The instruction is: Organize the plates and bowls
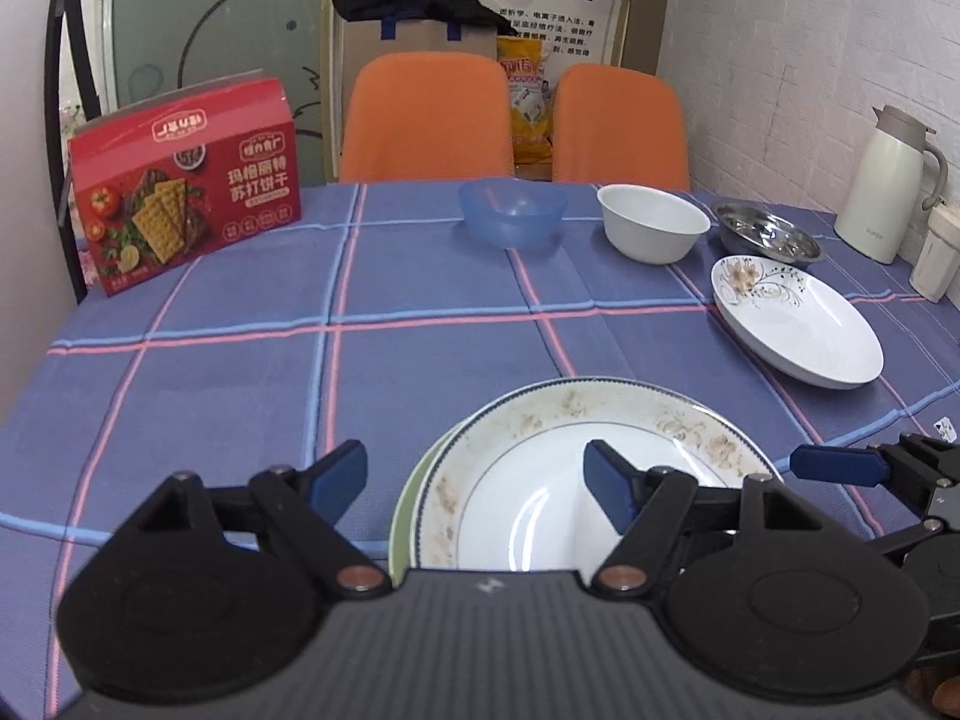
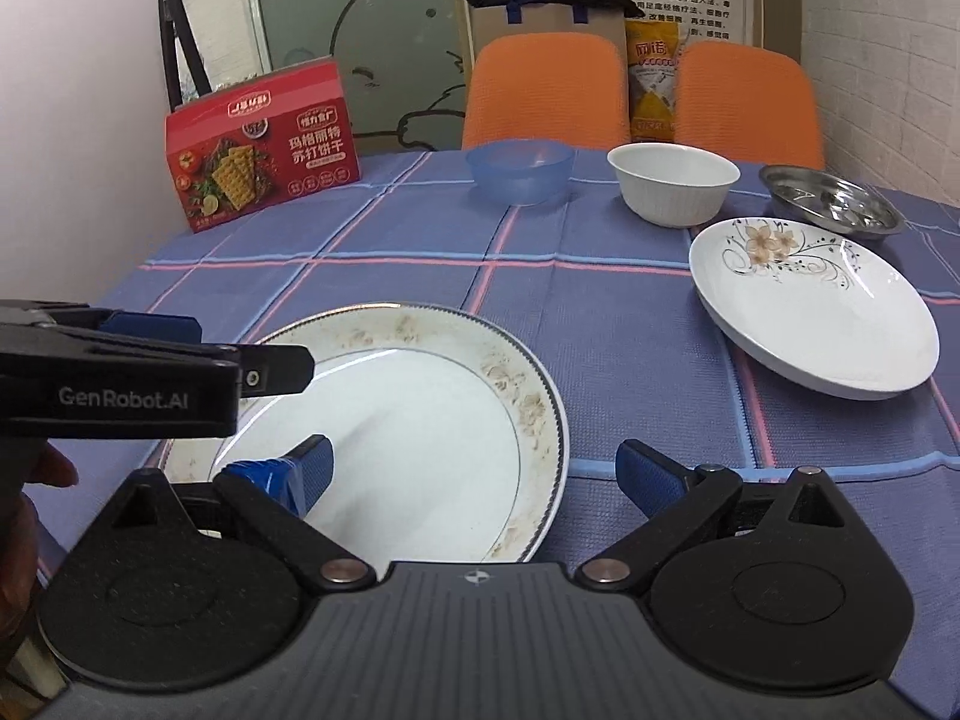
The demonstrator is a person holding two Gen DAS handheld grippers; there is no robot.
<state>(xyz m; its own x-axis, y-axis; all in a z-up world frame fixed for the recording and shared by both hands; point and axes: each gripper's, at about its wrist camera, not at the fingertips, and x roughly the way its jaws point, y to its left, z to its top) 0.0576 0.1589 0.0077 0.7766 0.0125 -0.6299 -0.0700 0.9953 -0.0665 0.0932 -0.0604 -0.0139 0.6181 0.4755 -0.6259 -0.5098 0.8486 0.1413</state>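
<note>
While the rimmed plate (image 1: 600, 420) is seen under both wide-open, empty grippers, a greenish plate (image 1: 403, 498) beneath it is shown only by the left gripper (image 1: 474, 480) view; the right gripper (image 2: 474, 468) view lacks the jug (image 1: 888, 186).

Near plate (image 1: 570, 480) in front — bowls (image 1: 654, 222) behind, floral plate (image 1: 798, 324) right.
</note>
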